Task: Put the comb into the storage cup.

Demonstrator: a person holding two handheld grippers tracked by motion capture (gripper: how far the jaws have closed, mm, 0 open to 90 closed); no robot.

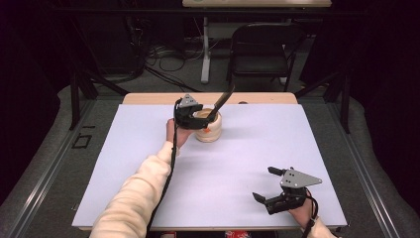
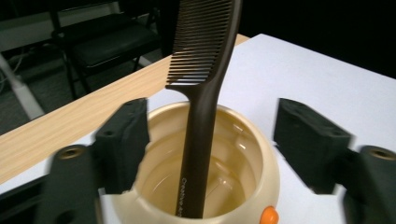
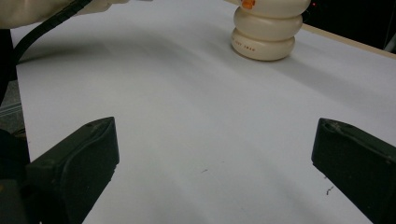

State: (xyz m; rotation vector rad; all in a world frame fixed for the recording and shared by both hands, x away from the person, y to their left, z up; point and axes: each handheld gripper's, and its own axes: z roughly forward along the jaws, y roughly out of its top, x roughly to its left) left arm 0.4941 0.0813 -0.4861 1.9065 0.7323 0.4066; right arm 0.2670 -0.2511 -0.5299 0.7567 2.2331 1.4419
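Note:
A cream ribbed cup (image 1: 210, 131) with an orange spot stands at the far middle of the white mat (image 1: 138, 163). A dark brown comb (image 1: 222, 101) stands handle-down in the cup and leans to the right. My left gripper (image 1: 198, 117) hovers at the cup's rim. In the left gripper view the comb's handle (image 2: 201, 140) rises between the two jaws of this gripper (image 2: 212, 144), which stand apart on either side of the cup (image 2: 264, 161) without touching the comb. My right gripper (image 1: 262, 183) rests open at the near right, with nothing between its jaws (image 3: 215, 161); the cup (image 3: 265, 35) shows far ahead of it.
The mat covers a wooden table whose bare edge (image 1: 148, 98) shows at the back. A black folding chair (image 1: 262, 49) and a white table leg (image 1: 205, 49) stand on the floor beyond. The left gripper's cable (image 1: 171, 163) trails along the cream sleeve.

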